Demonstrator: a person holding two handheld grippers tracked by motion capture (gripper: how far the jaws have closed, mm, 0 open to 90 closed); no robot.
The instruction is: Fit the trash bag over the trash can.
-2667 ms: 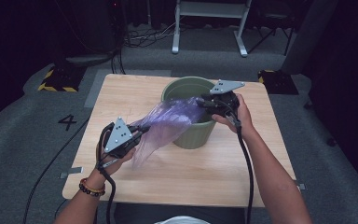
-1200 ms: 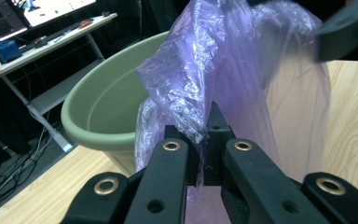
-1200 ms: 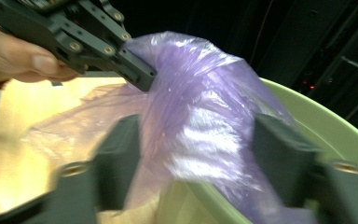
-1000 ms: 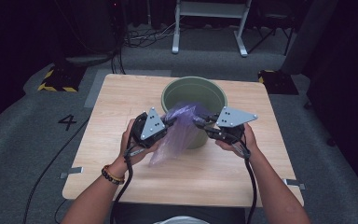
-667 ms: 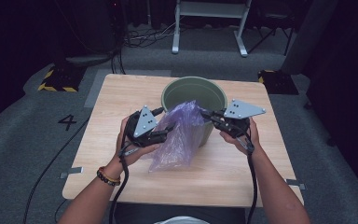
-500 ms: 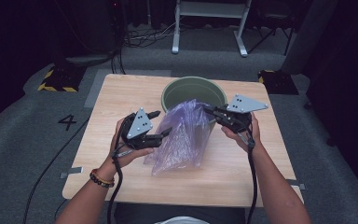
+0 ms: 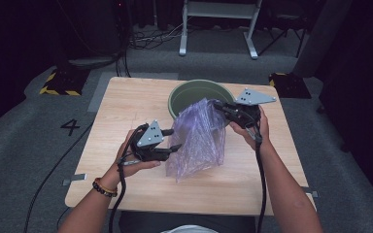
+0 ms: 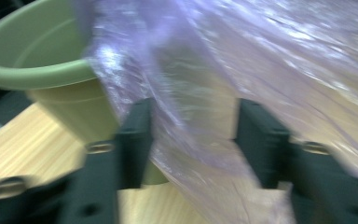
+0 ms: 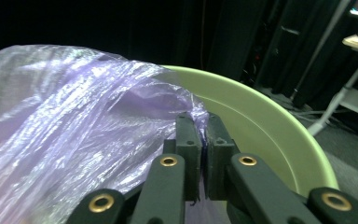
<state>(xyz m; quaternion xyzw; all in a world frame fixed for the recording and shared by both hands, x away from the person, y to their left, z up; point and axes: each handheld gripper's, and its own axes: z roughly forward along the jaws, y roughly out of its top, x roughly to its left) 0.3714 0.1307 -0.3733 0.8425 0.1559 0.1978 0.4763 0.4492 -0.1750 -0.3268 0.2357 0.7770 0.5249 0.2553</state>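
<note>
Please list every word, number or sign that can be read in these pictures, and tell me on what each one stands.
"4": a dark numeral on the grey floor mat, left of the wooden table.
Yellow and black warning stripes, without words, edge a dark plate on the floor.
No readable text is on the green bucket, the purple plastic bag or the grippers.

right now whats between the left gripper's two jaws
A fold of the purple plastic bag hangs between the left gripper jaws, which stand apart, as the left gripper view shows.

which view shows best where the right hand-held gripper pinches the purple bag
The right gripper view: the right hand-held gripper is shut on a bunched edge of the purple bag. The high view shows that pinch small; the left gripper view shows blurred film.
</note>
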